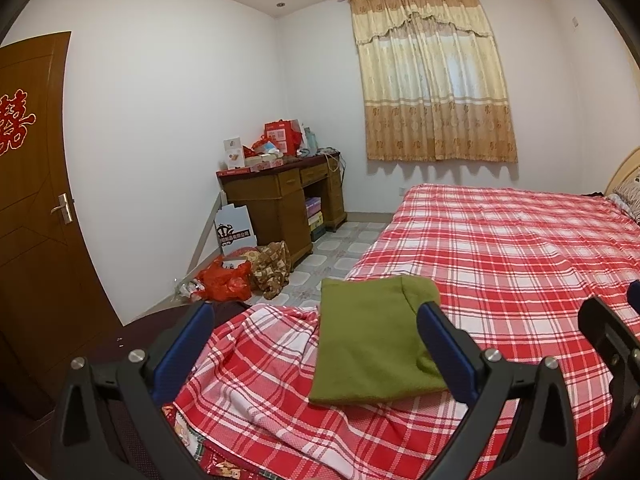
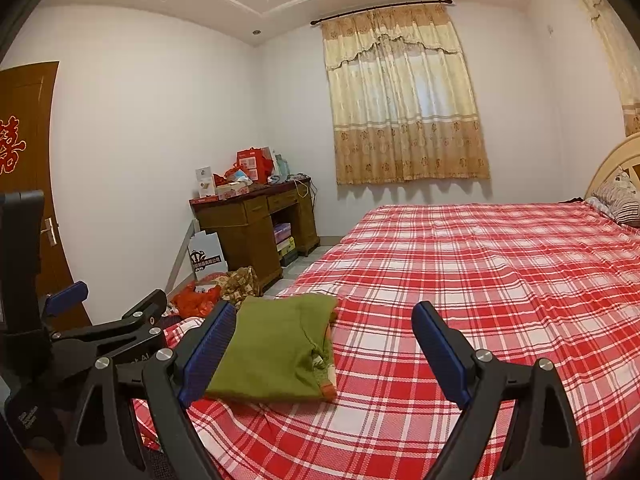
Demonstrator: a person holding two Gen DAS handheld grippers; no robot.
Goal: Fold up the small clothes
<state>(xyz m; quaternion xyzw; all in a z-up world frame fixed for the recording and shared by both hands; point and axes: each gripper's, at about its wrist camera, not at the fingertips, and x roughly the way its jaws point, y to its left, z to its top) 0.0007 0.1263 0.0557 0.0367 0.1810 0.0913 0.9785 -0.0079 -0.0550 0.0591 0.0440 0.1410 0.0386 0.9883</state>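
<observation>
Green garment [image 1: 372, 340] lies folded, seemingly flat, on the plaid bed [image 1: 520, 248]; left claw [image 1: 316, 320] and right claw [image 2: 324, 320] both released.

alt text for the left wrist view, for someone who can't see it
A folded green garment lies flat near the corner of a bed with a red plaid sheet, framed by the open blue-padded left gripper, which holds nothing. Behind stand a cluttered wooden desk, a curtained window and a brown door.

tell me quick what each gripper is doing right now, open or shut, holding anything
Left gripper: open, holding nothing, above the green garment.
Right gripper: open, holding nothing, beside the garment over the bed.
</observation>
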